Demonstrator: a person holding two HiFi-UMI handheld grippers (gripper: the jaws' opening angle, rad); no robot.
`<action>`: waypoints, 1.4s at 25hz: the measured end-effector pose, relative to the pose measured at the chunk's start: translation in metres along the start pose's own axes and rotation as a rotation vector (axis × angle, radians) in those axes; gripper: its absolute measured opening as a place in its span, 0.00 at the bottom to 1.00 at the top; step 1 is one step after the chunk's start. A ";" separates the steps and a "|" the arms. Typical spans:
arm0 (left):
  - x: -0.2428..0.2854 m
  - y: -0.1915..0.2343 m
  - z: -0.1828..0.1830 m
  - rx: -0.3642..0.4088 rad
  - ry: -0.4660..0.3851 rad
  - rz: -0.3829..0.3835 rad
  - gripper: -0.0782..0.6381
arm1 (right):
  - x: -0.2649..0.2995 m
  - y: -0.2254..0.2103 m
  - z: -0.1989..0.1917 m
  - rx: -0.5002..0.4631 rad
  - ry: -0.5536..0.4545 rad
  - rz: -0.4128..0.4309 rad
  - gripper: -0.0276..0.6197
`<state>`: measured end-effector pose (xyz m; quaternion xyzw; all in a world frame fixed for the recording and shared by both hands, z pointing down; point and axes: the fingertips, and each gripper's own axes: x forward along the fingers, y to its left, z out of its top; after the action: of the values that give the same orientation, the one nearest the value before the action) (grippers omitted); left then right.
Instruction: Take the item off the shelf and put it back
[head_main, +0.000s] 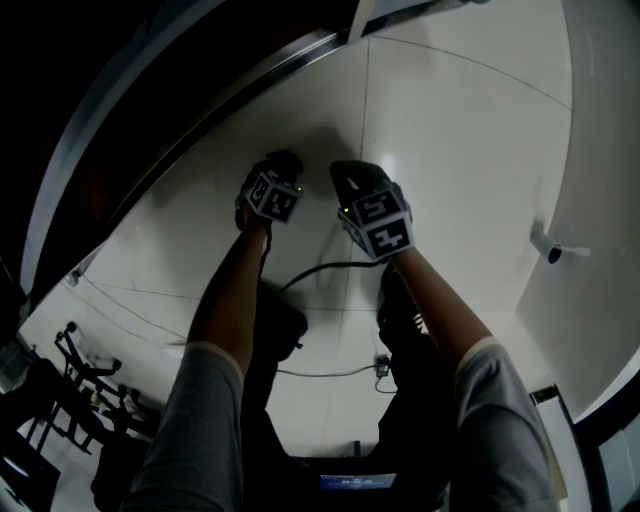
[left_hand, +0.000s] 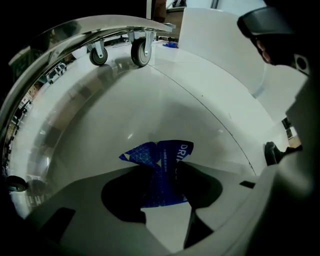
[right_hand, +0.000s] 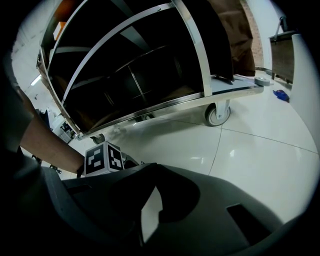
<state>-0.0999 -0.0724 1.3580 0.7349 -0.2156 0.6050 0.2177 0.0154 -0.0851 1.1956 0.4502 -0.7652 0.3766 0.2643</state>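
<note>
A crumpled blue packet (left_hand: 167, 155) with white print lies on the white tiled floor (left_hand: 150, 110). My left gripper (left_hand: 162, 172) points almost straight down and is shut on it, the foil creased between the two dark fingers. In the head view the left gripper (head_main: 283, 162) and the right gripper (head_main: 350, 178) hang side by side above the floor, and the packet is hidden there. In its own view the right gripper (right_hand: 156, 184) has its fingertips together with nothing between them. The left gripper's marker cube (right_hand: 104, 159) sits just left of it.
A wheeled metal shelf cart (right_hand: 150, 75) stands ahead, with dark shelves and a caster (right_hand: 217, 114). Two of its casters (left_hand: 140, 51) show in the left gripper view. A small blue thing (right_hand: 281, 95) lies on the floor at the right. A black cable (head_main: 320, 270) runs across the floor.
</note>
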 end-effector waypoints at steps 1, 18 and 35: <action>-0.006 -0.001 0.002 0.000 -0.002 -0.001 0.40 | -0.003 0.000 0.001 0.004 0.003 -0.005 0.06; -0.236 -0.042 0.007 -0.053 0.083 -0.070 0.40 | -0.152 0.096 0.077 0.007 0.010 0.002 0.06; -0.510 -0.043 0.069 -0.031 -0.136 0.135 0.40 | -0.342 0.181 0.182 -0.016 -0.035 -0.005 0.06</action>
<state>-0.1092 -0.0507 0.8426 0.7545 -0.2881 0.5638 0.1726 -0.0015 -0.0093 0.7754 0.4565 -0.7718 0.3617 0.2553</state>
